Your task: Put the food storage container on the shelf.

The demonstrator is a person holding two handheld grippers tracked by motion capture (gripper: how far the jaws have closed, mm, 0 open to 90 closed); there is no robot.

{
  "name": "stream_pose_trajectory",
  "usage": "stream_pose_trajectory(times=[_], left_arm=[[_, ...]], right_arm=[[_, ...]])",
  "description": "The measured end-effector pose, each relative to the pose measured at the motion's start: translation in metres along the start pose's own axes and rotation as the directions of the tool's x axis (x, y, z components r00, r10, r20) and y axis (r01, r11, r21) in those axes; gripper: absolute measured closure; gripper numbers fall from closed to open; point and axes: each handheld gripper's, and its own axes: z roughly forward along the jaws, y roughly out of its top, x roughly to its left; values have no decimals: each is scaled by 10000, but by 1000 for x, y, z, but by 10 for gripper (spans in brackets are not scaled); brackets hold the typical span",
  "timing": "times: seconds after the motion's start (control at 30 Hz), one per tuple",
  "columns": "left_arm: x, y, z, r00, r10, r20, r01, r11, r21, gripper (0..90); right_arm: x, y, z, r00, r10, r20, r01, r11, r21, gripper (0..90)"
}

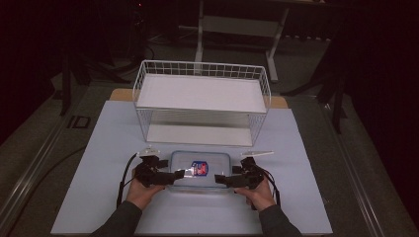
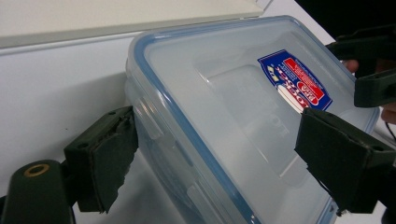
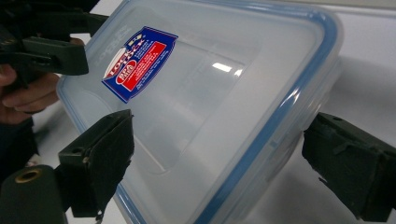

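Box [image 1: 199, 170] sits on desk [image 1: 306, 197] btwn both jaw pairs, left gripper [image 1: 179, 173] & right gripper [image 1: 221, 178] jaws spread wide at its ends, not pinching; looks set down, w/ rack [image 1: 201, 101] empty.

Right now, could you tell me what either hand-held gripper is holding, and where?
Nothing: both straddle the ends of the clear container, jaws open and off it.

I see a white bench [image 1: 113, 148]. On it, toward twelve o'clock, stands a white wire shelf rack [image 1: 201, 101]. Toward six o'clock, near me, a clear plastic box [image 1: 200, 170] with a blue-rimmed lid lies flat.
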Motion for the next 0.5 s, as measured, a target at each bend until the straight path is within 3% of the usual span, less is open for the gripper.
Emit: stream_pose_trajectory(times=[0.17,0.5], left_arm=[[-2,0,3,9999,-87,68,86,9999,150,87],[4,-3,8,9942,-881,617,854,9953,448,43]], right_arm=[[-2,-1,2,9994,204,-291,-203,9998,41,84],[-6,-3,3,9970,551,-546,-544,9984,131,84]])
